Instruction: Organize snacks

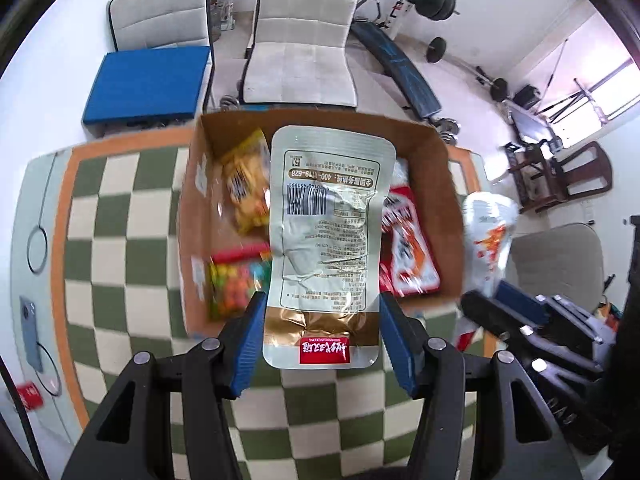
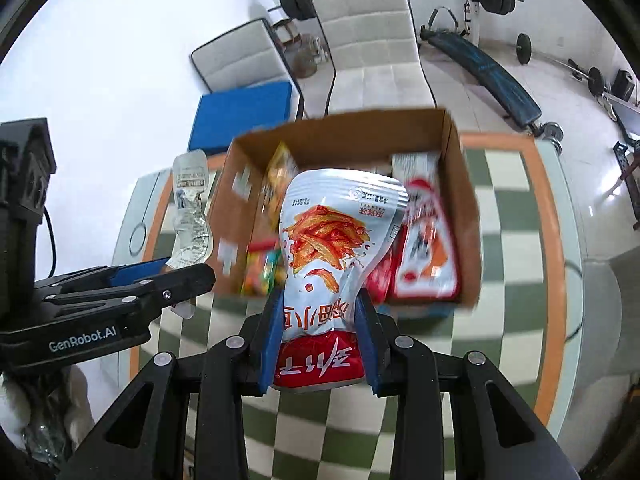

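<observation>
— Both tongs were clamped on bags, one bag each. Did you see? The left gripper [image 1: 322,334] pinched a silver pouch [image 1: 326,216] by its lower end, with the back label and bar code showing.

— Yes. And the right gripper [image 2: 320,342] squeezed a white and red fish snack bag [image 2: 336,240]. Its blue fingers [image 2: 272,336] pressed the bag in at the sides.

— Where were the two bags?

— Up in the air, both held above the cardboard box [image 1: 450,200]. That one box sat on a green and white checked cloth [image 1: 120,220] over the table.

— How many snacks were already inside the box?

— I counted three that I could tell. One yellow bag [image 1: 246,188] at the back left, one bag of bright round candies [image 1: 232,284] at the front left, and one red and white packet [image 1: 408,248] on the right. Something more may have been hidden under the pouch.

— What else was around?

— Two white chairs [image 1: 304,40] stood behind the table, and one of them had a blue cushion [image 1: 148,84] on it. One phone [image 1: 30,332] lay at the table's left edge, with one small red thing [image 1: 30,396] near it.
</observation>
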Motion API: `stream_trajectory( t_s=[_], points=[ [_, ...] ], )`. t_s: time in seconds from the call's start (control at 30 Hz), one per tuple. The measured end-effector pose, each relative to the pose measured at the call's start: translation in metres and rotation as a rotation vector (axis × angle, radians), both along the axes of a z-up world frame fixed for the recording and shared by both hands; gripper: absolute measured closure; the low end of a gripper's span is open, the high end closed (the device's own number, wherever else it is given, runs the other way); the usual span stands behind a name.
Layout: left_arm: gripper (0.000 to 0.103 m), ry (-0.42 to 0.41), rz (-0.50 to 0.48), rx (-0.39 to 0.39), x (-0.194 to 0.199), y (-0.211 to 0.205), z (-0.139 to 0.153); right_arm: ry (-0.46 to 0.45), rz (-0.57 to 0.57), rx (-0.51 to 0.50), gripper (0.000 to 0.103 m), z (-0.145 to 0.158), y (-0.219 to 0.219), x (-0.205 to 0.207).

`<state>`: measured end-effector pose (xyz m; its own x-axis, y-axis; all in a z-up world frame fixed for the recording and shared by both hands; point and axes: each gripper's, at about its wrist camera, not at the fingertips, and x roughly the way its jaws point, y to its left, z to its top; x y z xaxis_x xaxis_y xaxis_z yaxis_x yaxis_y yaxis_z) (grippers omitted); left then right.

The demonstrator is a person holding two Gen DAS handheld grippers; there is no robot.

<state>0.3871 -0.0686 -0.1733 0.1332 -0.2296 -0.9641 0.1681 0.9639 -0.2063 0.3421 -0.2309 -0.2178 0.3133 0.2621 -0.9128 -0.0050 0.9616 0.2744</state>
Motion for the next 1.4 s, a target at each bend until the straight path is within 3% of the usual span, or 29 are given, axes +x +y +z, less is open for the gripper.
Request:
stream_trajectory(
  t_s=[0.3,0.4,0.47,0.63,0.7,0.77,0.93,1.03,1.4],
  points=[
    [0.05,0.135,0.083,0.085,0.073,0.027,-0.053,0.077,0.024,-0.005,0.065,-0.041,-0.008,0.119],
    [0.05,0.173,0.109,0.122,0.083,0.032,-0.069,0.125,0.031,-0.028,0.063,-0.062,-0.007,0.148],
    [0.05,0.184,0.119,0.159,0.089,0.032,-0.077,0.151,0.04,-0.053,0.056,-0.075,-0.006,0.165],
    [0.05,0.208,0.142,0.145,0.097,0.03,-0.097,0.162,0.047,-0.101,0.051,-0.094,-0.007,0.187],
    [0.035,0.215,0.154,0.129,0.097,0.03,-0.1,0.175,0.035,-0.081,0.044,-0.098,-0.01,0.189],
    [0.019,0.213,0.16,0.113,0.096,0.028,-0.101,0.183,0.025,-0.075,0.019,-0.1,-0.013,0.189],
    [0.017,0.193,0.162,0.097,0.091,0.021,-0.098,0.187,0.001,-0.089,0.015,-0.103,-0.023,0.18],
    [0.01,0.179,0.161,0.076,0.086,0.018,-0.094,0.187,-0.004,-0.094,0.009,-0.103,-0.027,0.168],
    [0.01,0.074,0.117,0.1,0.046,0.0,-0.064,0.16,-0.022,-0.166,0.006,-0.088,-0.032,0.11]
  ],
)
